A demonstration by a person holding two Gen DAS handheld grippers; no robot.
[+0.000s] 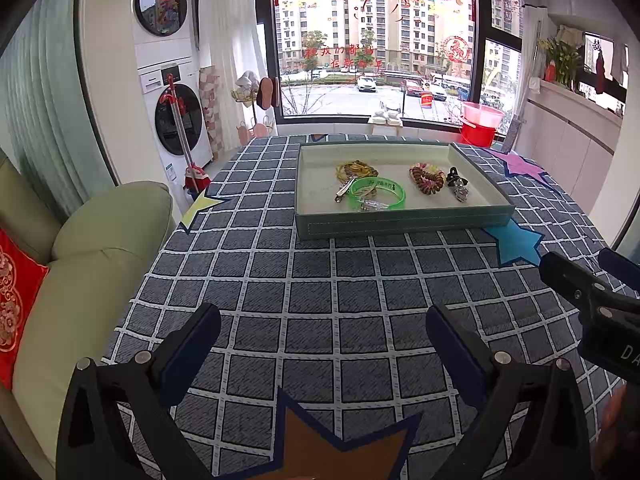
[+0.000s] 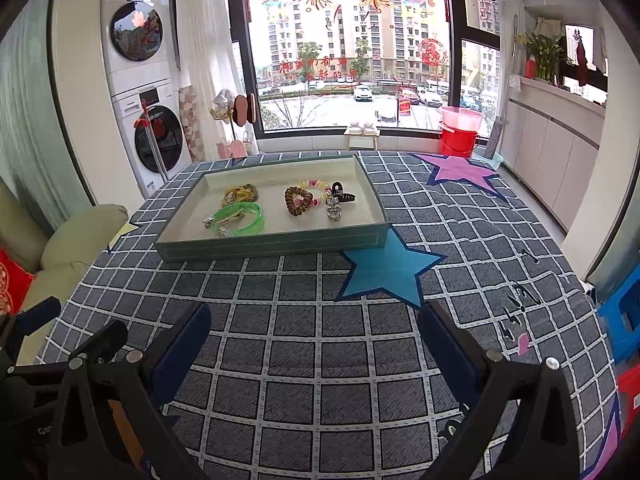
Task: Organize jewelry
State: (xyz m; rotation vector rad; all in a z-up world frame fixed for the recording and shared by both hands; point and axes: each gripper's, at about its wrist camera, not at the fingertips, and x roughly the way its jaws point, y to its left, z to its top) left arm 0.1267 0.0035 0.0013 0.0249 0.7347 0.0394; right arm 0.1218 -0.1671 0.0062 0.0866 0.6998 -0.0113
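Observation:
A shallow grey-green tray stands on the checked tablecloth. Inside lie a green bangle, a metal hair clip, a yellow-brown bracelet, a brown spiral hair tie, a pastel spiral tie, a black claw clip and a clear clip. My left gripper is open and empty, well short of the tray. My right gripper is open and empty, also short of it. The right gripper also shows at the right edge of the left wrist view.
Paper stars lie on the cloth: blue by the tray's near right corner, purple at the far right, yellow at the left, orange under my left gripper. A sofa borders the table's left edge.

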